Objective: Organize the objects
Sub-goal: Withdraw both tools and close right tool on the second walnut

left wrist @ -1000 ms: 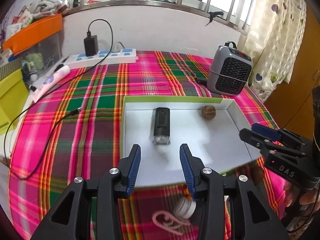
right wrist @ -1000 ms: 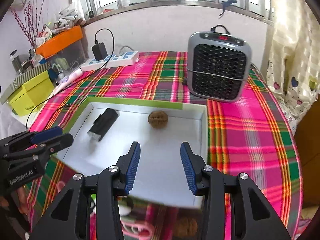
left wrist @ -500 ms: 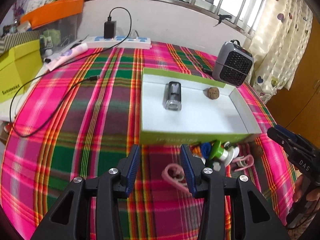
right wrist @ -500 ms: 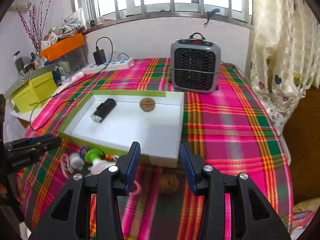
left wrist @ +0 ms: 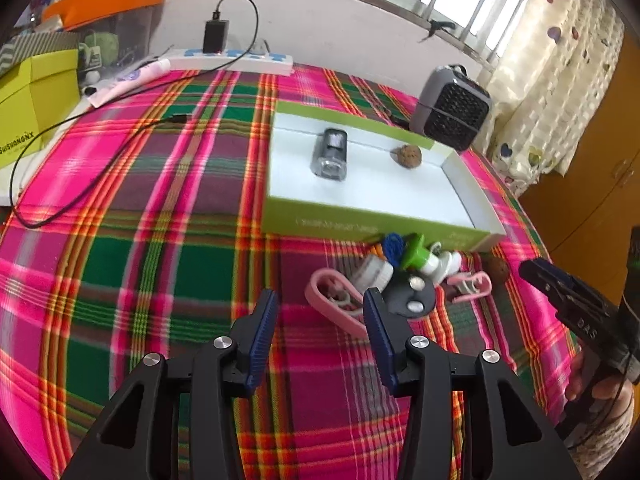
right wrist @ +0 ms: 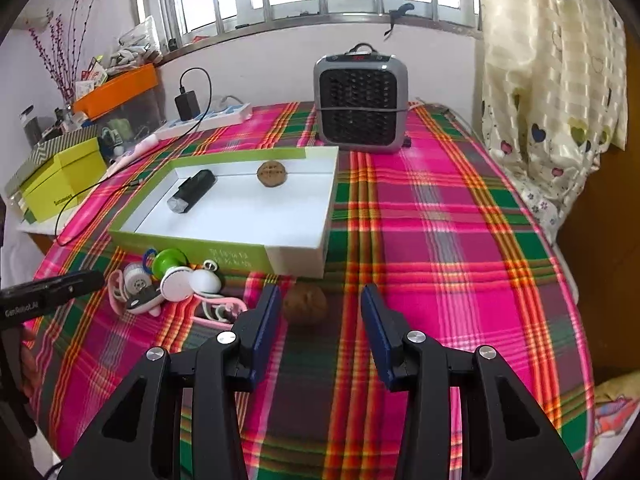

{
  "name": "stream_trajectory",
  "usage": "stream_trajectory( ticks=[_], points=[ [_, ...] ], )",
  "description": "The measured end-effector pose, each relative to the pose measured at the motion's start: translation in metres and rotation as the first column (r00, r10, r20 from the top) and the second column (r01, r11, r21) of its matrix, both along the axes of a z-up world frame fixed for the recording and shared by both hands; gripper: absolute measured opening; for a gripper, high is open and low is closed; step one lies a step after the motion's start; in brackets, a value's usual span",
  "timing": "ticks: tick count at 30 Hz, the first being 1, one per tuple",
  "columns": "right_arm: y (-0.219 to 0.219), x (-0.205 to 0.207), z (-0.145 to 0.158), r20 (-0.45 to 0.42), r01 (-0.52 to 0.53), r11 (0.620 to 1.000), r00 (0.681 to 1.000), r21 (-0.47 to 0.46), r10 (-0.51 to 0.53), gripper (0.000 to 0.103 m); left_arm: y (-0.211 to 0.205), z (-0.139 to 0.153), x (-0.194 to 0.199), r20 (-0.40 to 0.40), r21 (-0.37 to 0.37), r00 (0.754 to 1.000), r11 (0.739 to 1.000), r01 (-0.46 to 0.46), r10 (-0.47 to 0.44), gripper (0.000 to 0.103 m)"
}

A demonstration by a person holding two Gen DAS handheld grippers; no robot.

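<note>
Both grippers hang spread and empty above the plaid tablecloth [right wrist: 440, 216]. Between the left gripper [left wrist: 320, 312] pads only cloth shows; its jaws have just been opening, and a pink clip [left wrist: 332, 300] lies just beyond its right fingertip. Ahead of the right gripper [right wrist: 318, 304] a walnut [right wrist: 306, 303] rests on the cloth, near the left fingertip and not touched. Beside it sits a heap of small things: a green-capped white piece [right wrist: 176, 272], pink clips, a black disc [left wrist: 412, 298]. Behind the heap stands a green-sided white tray [right wrist: 224, 254], holding a dark flashlight-like cylinder [right wrist: 192, 190] and a second walnut [right wrist: 272, 174], well apart. Farther back stand a grey heater [right wrist: 360, 104] and a power strip [left wrist: 236, 58].
</note>
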State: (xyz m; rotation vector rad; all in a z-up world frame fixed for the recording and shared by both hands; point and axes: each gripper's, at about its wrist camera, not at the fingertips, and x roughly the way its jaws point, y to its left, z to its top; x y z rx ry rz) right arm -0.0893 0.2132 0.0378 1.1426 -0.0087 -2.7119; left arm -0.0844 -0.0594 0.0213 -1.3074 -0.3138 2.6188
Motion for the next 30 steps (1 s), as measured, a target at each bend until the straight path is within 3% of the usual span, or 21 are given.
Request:
stream_trajectory(
  ticks=[18, 24, 27, 30],
  points=[
    [-0.004, -0.024, -0.026, 0.108, -0.008, 1.000, 0.994, 0.017, 0.006, 0.043, 0.005, -0.011, 0.004, 0.042, -0.020, 0.999, 1.000, 0.013, -0.012, 0.044],
    [-0.006, -0.023, -0.025, 0.103, -0.013, 0.999, 0.995, 0.031, 0.010, 0.043, 0.000, -0.011, 0.004, 0.047, -0.040, 0.999, 0.999, 0.010, -0.008, 0.044],
    [-0.007, -0.021, -0.024, 0.100, -0.024, 0.999, 0.995, 0.030, 0.021, 0.031, -0.004, -0.010, 0.004, 0.048, -0.058, 0.999, 0.998, 0.000, 0.003, 0.044],
    [-0.008, -0.021, -0.024, 0.099, -0.027, 0.999, 0.995, 0.033, 0.023, 0.031, -0.010, -0.008, 0.002, 0.044, -0.062, 0.999, 0.998, -0.014, 0.017, 0.044]
  ],
)
